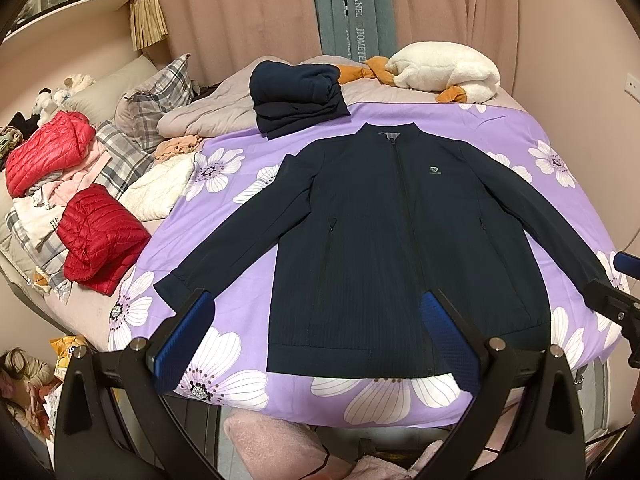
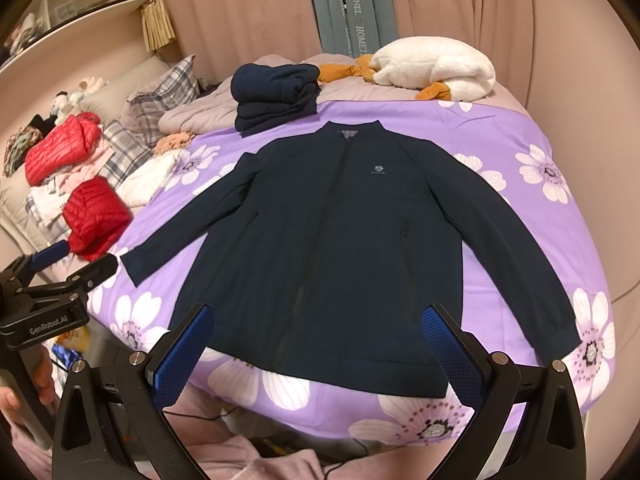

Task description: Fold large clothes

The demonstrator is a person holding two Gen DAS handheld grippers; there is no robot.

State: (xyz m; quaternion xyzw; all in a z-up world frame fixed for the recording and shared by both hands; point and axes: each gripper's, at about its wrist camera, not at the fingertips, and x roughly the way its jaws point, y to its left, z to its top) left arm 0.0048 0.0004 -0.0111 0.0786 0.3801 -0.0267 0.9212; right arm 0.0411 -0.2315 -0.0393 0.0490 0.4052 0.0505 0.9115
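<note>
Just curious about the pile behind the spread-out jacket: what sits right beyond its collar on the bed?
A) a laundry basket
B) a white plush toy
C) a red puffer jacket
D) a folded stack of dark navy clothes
D: a folded dark navy stack lies just past the collar of the navy jacket.

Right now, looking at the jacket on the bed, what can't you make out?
- The chest logo on the navy jacket: too small to read in either view.
- Jacket's right cuff: in the left wrist view, hidden behind the right gripper at the frame edge.
- Folded navy pile: what garments are in it cannot be told.
- Left gripper: open, empty.
</note>
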